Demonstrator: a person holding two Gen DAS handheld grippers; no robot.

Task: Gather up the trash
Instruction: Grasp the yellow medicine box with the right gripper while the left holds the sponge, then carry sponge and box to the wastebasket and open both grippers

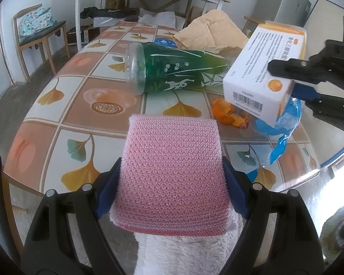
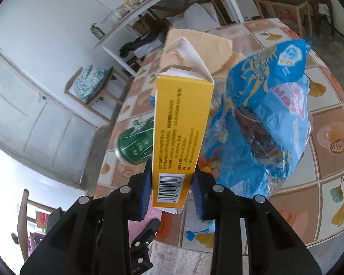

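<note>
The right gripper (image 2: 172, 192) clamps the yellow-and-white cardboard box (image 2: 180, 128) at its barcode end, long axis running up-frame from the jaws. The left gripper (image 1: 172, 190) grips a pink mesh sponge (image 1: 172, 171) at lower centre.

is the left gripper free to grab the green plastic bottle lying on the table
Probably not yet. The left gripper is already shut on a pink mesh sponge filling its fingers. The green plastic bottle itself lies uncovered on the tiled table just ahead.

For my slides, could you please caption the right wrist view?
Right gripper grips a yellow carton above the tiled table, beside a blue wrapper.
</note>
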